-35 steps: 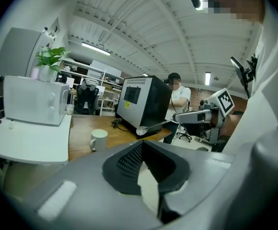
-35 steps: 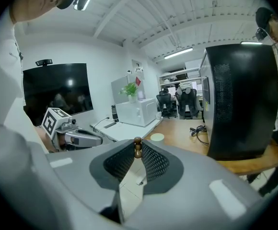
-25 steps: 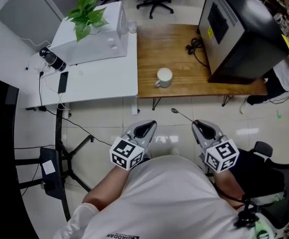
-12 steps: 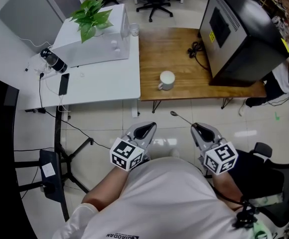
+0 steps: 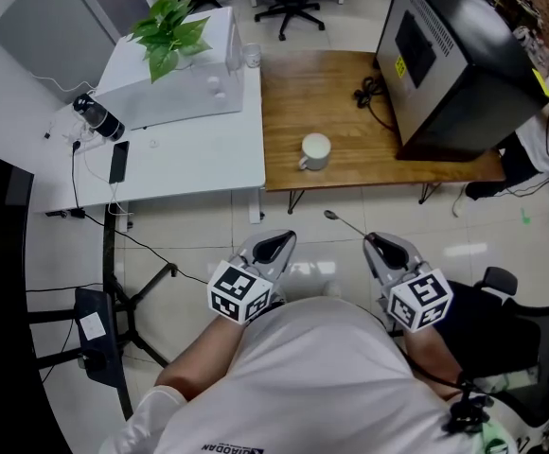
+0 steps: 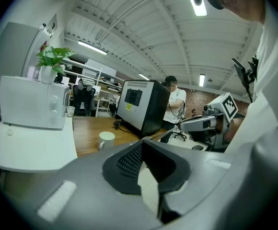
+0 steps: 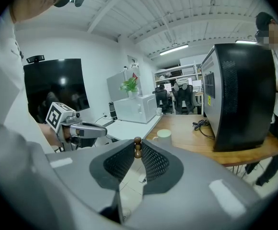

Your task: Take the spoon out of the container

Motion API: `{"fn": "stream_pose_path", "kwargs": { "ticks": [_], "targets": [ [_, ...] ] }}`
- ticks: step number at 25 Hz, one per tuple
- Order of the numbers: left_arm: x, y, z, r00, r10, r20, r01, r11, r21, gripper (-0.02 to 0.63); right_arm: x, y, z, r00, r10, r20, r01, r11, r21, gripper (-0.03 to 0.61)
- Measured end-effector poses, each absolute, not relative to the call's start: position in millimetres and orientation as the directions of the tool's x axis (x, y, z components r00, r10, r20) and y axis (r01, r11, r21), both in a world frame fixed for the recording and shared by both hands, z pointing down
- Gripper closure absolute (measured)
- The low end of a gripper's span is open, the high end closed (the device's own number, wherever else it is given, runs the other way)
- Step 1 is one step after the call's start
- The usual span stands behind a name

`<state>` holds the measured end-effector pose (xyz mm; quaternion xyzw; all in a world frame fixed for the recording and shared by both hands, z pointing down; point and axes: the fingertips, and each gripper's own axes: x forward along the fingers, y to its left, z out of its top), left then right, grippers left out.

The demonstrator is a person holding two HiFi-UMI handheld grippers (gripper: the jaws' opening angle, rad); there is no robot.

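Observation:
A white mug (image 5: 313, 149) stands on the wooden table (image 5: 336, 93), apart from both grippers. Close to my body and over the tiled floor, my right gripper (image 5: 374, 237) is shut on the handle of a thin metal spoon (image 5: 343, 219). The spoon's bowl points forward and left toward the table. In the right gripper view the spoon's brown handle end (image 7: 137, 147) sticks up between the meshed pads. My left gripper (image 5: 279, 242) hovers beside it with its jaws together and nothing in them. From the left gripper view the spoon (image 6: 165, 132) shows past the jaw tips.
A large black machine (image 5: 450, 60) with a cable fills the wooden table's right side. A white table (image 5: 194, 149) at the left carries a microwave, a plant, a phone and a bottle. A black stand (image 5: 114, 291) spreads over the floor at the left.

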<state>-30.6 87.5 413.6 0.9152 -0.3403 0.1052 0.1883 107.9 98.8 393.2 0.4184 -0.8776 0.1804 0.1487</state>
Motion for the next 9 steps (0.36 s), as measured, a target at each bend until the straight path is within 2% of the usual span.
{"fn": "stream_pose_path", "kwargs": {
  "ticks": [9],
  "targets": [
    [-28.8, 85.7, 414.0, 0.753, -0.575, 0.320, -0.655, -0.704, 0.274, 0.609, 105.2, 95.5, 392.2, -0.607, -0.677, 0.416, -0.785, 0.590, -0.186, 0.525]
  ]
}}
